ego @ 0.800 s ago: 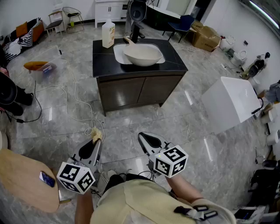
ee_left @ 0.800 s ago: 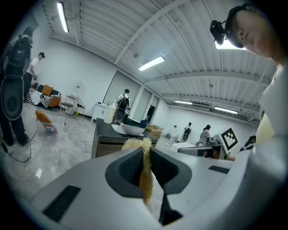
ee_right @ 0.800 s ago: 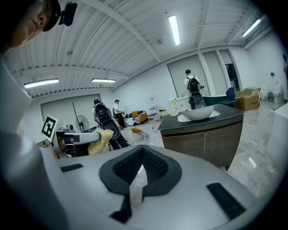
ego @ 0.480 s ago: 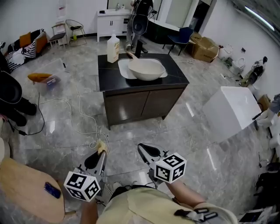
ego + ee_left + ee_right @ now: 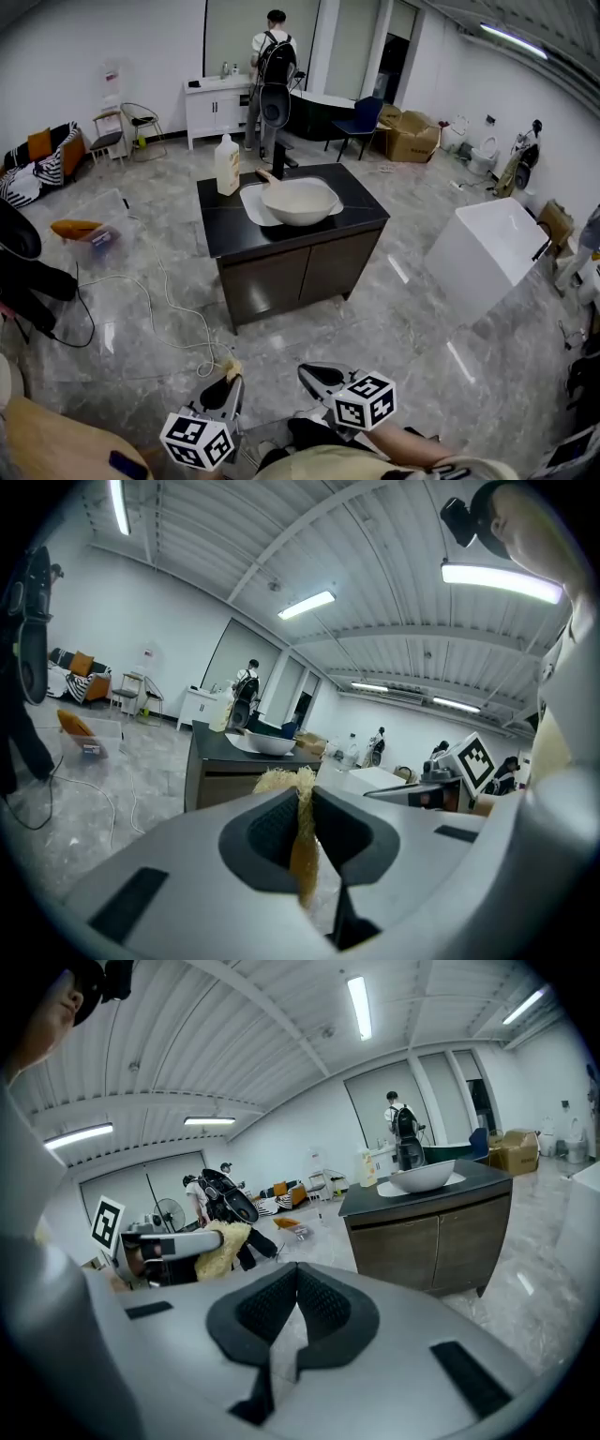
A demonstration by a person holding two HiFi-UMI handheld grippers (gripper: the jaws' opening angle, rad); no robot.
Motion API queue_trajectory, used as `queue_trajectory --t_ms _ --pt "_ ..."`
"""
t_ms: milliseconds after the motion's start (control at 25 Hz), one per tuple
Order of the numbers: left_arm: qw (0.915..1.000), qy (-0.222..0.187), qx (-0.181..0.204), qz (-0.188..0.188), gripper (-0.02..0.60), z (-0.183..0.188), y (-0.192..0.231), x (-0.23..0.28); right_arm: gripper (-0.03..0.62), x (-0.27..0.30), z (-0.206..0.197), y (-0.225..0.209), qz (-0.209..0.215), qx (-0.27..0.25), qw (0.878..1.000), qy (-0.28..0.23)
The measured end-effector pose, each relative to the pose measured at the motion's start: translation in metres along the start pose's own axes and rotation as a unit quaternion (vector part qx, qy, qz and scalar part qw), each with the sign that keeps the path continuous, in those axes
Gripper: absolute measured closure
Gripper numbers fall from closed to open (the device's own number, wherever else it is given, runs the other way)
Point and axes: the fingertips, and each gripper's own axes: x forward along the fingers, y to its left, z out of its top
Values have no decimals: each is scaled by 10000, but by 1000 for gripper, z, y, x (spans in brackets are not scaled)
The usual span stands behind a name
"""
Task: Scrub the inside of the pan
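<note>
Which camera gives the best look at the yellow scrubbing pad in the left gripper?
The left gripper view: the scrubbing pad sits mid-frame, pinched between the left gripper's jaws. The head view shows the pad only as a small tuft; the right gripper view shows it sideways and small.

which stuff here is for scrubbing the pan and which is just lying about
For the job: pan, scrubber clamped in left gripper, bottle beside the pan.
Lying about: floor cable, cardboard boxes, blue chair, white box.
</note>
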Motion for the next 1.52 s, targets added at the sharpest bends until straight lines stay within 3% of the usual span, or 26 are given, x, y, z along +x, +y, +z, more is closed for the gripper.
queue_trajectory --t_ms 200,600,960,1240,1520 --pt "9998 82 155 -31 547 9 5 27 579 13 11 -24 -58 79 9999 -71" --pt "9984 55 560 101 547 60 24 128 579 52 90 -117 -4 -32 9991 -424" --pt "9983 46 575 91 547 95 34 227 579 67 138 -205 -26 -20 9986 -523" --pt "9980 119 612 131 547 107 40 281 579 59 150 -269 -269 81 9975 -651" --pt "9963 288 801 139 547 122 49 319 579 57 159 -306 -454 198 9960 -741"
